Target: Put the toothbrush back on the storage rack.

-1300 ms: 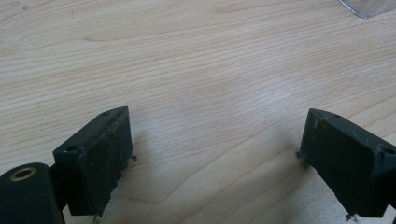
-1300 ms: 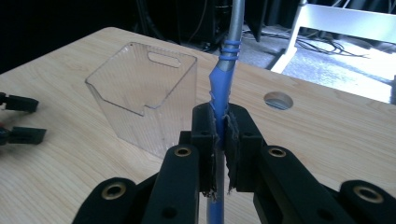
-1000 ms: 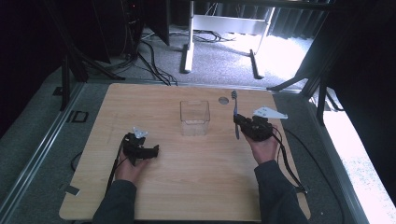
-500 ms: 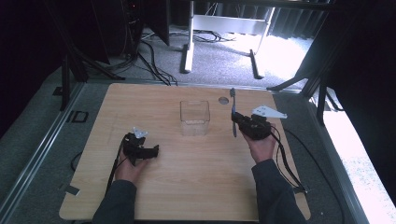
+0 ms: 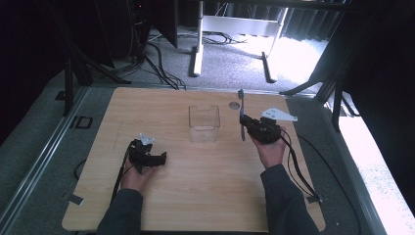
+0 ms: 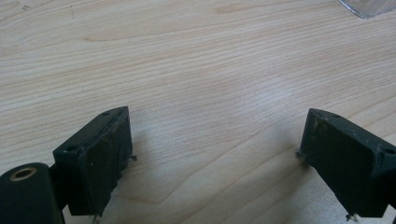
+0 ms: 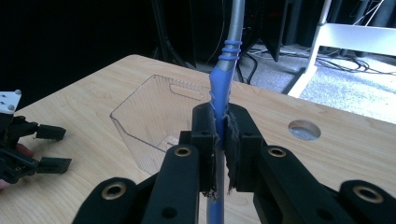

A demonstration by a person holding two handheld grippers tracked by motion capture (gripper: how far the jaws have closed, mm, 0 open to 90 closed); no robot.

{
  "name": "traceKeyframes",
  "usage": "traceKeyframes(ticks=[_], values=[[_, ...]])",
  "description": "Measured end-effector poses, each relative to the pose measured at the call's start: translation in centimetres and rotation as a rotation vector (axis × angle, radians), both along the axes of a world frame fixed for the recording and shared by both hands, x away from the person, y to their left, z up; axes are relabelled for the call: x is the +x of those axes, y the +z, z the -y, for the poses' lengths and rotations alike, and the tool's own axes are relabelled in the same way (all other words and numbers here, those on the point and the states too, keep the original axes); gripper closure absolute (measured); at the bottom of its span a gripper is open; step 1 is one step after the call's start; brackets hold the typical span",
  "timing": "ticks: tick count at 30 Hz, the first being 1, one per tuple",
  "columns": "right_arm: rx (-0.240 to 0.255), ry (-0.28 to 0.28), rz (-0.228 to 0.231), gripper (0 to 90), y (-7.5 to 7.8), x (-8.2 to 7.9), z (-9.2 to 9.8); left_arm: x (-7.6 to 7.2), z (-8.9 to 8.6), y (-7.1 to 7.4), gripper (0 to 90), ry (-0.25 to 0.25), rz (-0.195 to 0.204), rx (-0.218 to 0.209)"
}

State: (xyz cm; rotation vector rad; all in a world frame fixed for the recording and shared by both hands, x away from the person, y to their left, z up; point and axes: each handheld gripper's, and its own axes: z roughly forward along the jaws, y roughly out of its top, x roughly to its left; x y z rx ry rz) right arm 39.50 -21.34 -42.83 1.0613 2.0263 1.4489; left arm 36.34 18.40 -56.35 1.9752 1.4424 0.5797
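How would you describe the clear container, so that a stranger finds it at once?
On the wooden table, look at the far middle, left of the right gripper that holds a toothbrush. The clear container stands there: open-topped, see-through, empty.

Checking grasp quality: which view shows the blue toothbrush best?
Right gripper view: the blue-and-grey plastic toothbrush stands large, clamped between the jaws. High view shows it small in the right hand-held gripper. Left gripper view: bare wood.
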Motion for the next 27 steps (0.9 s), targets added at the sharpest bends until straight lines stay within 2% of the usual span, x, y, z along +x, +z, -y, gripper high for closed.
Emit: traceKeyframes(ticks=[8, 11, 15, 27], values=[[0.003, 0.003, 0.008, 82.7, 0.5, 0.5, -0.3, 0.0, 0.0, 0.0, 9.6, 0.0, 0.0, 0.0], [0.027, 0.008, 0.002, 82.7, 0.6, 0.8, -0.4, 0.0, 0.0, 0.0, 9.6, 0.0, 0.0, 0.0], [0.034, 0.004, 0.004, 82.7, 0.6, 1.0, -0.5, 0.0, 0.0, 0.0, 9.6, 0.0, 0.0, 0.0], [0.041, 0.02, 0.027, 82.7, 1.6, 1.7, -2.0, 0.0, 0.0, 0.0, 9.6, 0.0, 0.001, 0.001]])
